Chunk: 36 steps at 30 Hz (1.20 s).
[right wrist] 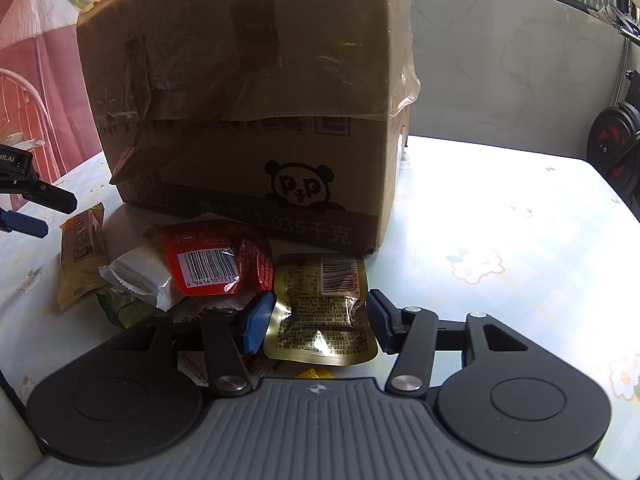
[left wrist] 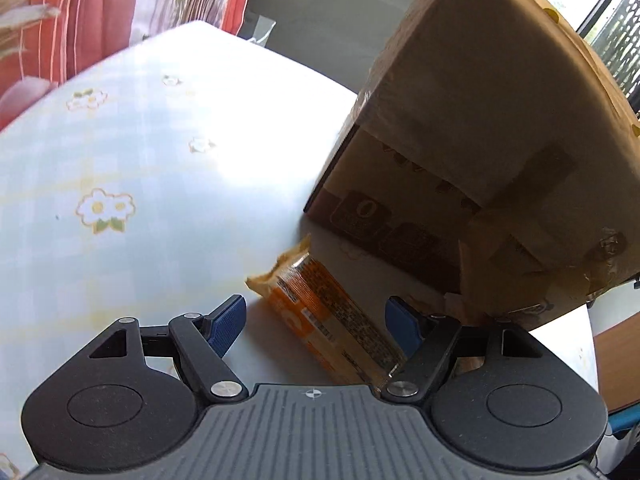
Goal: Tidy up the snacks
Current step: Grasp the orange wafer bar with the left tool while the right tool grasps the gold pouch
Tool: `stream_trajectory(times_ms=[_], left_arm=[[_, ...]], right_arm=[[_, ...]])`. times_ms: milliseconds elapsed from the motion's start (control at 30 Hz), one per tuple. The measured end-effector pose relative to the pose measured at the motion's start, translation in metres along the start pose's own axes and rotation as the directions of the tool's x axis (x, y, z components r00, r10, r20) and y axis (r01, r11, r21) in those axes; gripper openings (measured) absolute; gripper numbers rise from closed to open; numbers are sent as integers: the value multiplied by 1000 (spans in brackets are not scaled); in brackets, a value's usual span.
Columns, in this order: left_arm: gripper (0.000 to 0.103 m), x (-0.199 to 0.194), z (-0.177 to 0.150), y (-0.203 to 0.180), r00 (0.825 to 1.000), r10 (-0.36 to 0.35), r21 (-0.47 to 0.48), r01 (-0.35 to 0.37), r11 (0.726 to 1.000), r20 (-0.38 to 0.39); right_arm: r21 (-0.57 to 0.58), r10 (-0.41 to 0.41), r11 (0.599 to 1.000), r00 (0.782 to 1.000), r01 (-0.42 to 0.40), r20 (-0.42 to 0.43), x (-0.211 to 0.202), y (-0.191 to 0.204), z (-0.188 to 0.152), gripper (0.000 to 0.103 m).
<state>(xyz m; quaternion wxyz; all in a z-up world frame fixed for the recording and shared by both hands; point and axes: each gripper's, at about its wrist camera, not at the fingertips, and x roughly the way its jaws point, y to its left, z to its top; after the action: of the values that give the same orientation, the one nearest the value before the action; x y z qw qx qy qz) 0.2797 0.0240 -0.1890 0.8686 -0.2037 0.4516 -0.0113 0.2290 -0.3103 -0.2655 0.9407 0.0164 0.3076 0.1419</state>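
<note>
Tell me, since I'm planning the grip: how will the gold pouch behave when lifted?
The gold pouch looks crinkled and glossy, so probably floppy and a bit slippery. It lies flat and thin between the right gripper fingers, so likely light.

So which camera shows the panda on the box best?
The right wrist view: the panda faces it squarely on the box. The left wrist view shows another side of the box, with no panda visible.

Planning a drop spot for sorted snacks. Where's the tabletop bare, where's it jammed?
Bare: the flowered tablecloth right of the cardboard box, out to the table's far edge; also the wide stretch left of the box in the left wrist view. Crowded: in front of the box, where the gold packet, red packet, white packet and orange packet cluster.
</note>
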Motion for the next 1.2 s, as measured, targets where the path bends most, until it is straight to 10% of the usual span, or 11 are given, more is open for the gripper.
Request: stream_trajectory(times_ms=[500,700,867,1200], left_arm=[[72,46,-16,-64,998,56,323,-63,944,32],[71,35,-32,-62,996,68,363,-84,928,58],[40,23,-36,-55,996,55,359,-79,930,76],[39,22,-39,-25,997,20,349,-43,936,70]], right_arm=[[-5,-3,1000,1000,3,-4,2,2,1,55],[-24,-14,1000,1000,14,-8,5,6,1,57],[-49,-31,998,999,30,-14,7,14,1,58],[-47,-42,998,999,40,-32,16,18,8,62]])
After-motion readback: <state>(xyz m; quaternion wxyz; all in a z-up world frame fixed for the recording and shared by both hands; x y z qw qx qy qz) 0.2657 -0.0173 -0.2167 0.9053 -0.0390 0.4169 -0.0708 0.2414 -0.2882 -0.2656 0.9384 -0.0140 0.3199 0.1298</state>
